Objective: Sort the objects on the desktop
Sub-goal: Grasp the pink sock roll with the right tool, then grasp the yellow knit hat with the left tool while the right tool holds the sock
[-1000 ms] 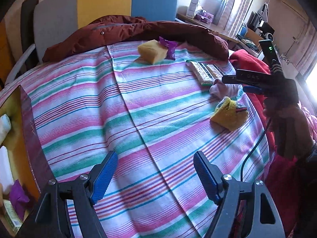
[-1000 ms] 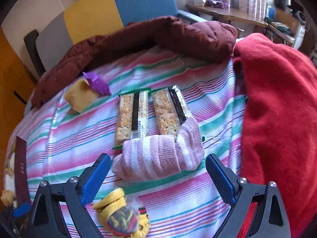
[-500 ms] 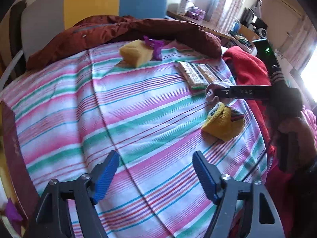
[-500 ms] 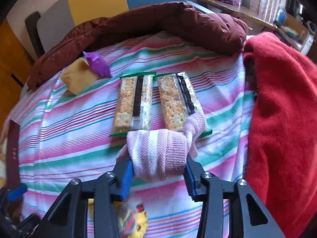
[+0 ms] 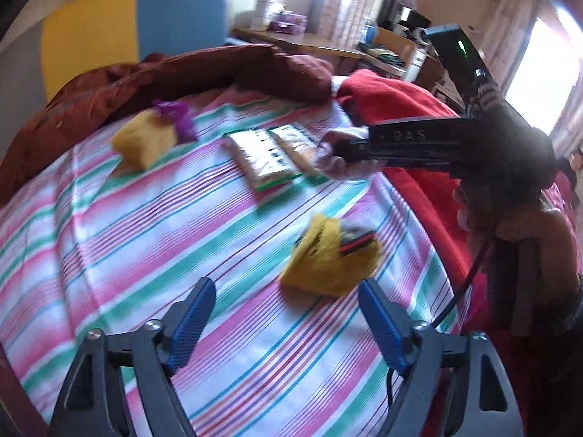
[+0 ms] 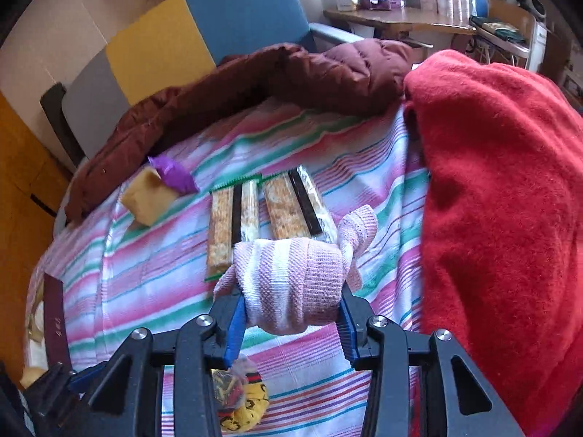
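The pink striped sock (image 6: 291,287) is being squeezed between the right gripper (image 6: 291,313)'s blue pads, bunched up just off the striped bedspread (image 6: 145,273) near its right edge, in front of two cracker packets (image 6: 266,211). To carry it cleanly, the clamp should be kept firm and lifted straight, since the loose cuff is dangling over the packets. The left gripper (image 5: 288,320), its jaws just opening wider with nothing between them, is nearing the yellow sock bundle (image 5: 328,262). A second ago the right jaws stood wide around the flat-lying sock.
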Demonstrator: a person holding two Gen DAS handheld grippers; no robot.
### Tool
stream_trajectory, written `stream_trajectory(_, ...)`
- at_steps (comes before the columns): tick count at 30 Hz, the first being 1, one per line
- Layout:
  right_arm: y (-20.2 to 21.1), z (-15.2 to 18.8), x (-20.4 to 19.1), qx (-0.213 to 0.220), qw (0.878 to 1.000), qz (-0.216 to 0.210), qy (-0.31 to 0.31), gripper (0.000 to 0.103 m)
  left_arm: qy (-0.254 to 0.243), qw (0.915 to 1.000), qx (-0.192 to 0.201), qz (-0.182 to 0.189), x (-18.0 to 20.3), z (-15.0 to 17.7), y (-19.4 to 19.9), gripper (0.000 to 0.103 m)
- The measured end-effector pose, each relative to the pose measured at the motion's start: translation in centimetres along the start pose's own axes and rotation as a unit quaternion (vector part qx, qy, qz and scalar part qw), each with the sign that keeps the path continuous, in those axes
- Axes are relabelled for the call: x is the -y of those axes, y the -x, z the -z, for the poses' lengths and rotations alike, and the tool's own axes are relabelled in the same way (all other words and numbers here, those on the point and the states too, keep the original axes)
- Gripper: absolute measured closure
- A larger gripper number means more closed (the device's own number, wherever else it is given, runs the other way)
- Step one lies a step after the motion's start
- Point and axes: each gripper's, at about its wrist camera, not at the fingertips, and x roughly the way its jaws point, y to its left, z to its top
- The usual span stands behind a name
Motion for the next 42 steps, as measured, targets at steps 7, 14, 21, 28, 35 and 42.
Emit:
stream_trajectory(7, -0.2, -0.6, -0.2, 0.007, 1.0, 0.001, 0.0, 0.06, -0.038, 0.9992, -0.013, 0.009, 2.2, -1.5, -2.7, 0.014)
stream_trajectory(14, 0.0, -0.9, 0.5, 0.015, 1.0, 0.002, -0.01, 0.06, -0.05, 0.9984, -0.022, 0.013, 2.9, -2.3, -5.1, 0.013)
stream_trajectory(21, -0.7, -0.9, -0.3, 0.007, 1.0, 0.01, 0.016, 0.06, -0.028, 0.998, -0.041, 0.039, 2.3, -1.7, -6.6, 0.038)
stream_trajectory(28, -0.5, -0.8, -1.5, 0.017, 0.999, -0.027, 0.044, 0.06, -0.026, 0.9991, -0.022, 0.023, 1.7, -0.5, -4.4, 0.047)
stream_trajectory(35, -1.3, 0.4, -4.6, -0.011, 0.991, -0.067, 0.113, 0.059, 0.04, 0.999, 0.01, -0.017, -0.6, 1.9, 0.2, 0.05)
stream_trajectory(42, -1.6, 2.1, -7.5, -0.03, 0.979, -0.106, 0.169, 0.059, 0.092, 0.9925, 0.035, -0.073, -3.8, 3.6, 4.2, 0.05)
